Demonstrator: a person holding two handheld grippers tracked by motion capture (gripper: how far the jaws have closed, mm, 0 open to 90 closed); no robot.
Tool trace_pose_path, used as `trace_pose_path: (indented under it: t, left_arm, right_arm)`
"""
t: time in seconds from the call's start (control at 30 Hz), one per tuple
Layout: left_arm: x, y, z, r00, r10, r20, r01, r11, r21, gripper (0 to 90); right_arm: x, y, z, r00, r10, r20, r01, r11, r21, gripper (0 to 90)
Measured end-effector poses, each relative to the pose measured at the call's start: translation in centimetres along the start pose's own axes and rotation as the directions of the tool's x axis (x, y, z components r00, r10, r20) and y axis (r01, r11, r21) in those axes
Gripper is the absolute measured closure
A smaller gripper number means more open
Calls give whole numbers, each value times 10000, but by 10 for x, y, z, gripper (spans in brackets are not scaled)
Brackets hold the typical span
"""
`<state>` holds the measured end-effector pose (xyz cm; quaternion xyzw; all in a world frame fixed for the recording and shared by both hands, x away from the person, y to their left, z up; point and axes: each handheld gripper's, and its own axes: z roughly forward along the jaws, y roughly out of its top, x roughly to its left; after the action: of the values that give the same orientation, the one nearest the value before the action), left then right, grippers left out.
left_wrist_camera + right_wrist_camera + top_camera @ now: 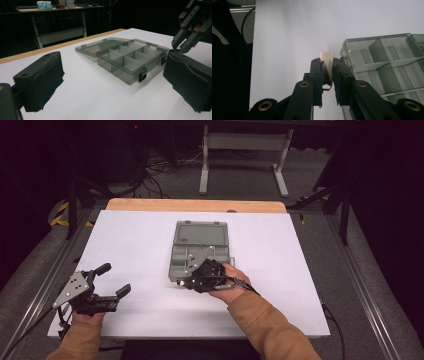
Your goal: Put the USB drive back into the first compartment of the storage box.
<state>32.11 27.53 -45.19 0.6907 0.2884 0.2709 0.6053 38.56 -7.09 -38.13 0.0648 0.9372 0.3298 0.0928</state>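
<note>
A grey see-through compartment box (186,256) lies open at the middle of the white table, its lid (201,233) folded flat away from me. Its compartments (130,58) look empty. My right gripper (184,282) hovers at the box's near left corner, shut on a small flat metal clip (326,62) that stands up between the pads. In the right gripper view the box (387,65) lies just to the right of the jaws. My left gripper (114,280) rests near the table's front left, open, with nothing between its pads (40,80). In its view, the right gripper (178,48) hangs by the box.
The white table top (135,240) has a wooden strip (195,204) along its far edge. Beyond it on the floor stand a grey metal frame (245,150) and loose cables (155,170). Metal rails (360,285) run along both sides.
</note>
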Motion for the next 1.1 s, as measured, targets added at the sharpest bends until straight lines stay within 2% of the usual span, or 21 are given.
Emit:
trace_pose_path:
  t: [0.23, 0.5, 0.87, 1.1]
  left_arm:
    - [0, 0, 0, 10000, 11, 6, -11, 10000, 9, 36]
    - [0, 0, 1, 10000, 8, 25, -8, 10000, 12, 36]
    - [0, 0, 0, 10000, 31, 18, -31, 10000, 19, 36]
    - [0, 0, 0, 10000, 41, 27, -41, 10000, 18, 36]
  right_arm:
    - [-6, 2, -1, 9997, 129, 207, -126, 9998, -157, 788]
    - [-18, 4, -2, 9966, 544, 616, -508, 9970, -587, 788]
    - [-34, 10, 3, 9881, 987, 1180, -894, 9926, -817, 788]
    - [-43, 11, 7, 9825, 1276, 1361, -1160, 9892, -896, 788]
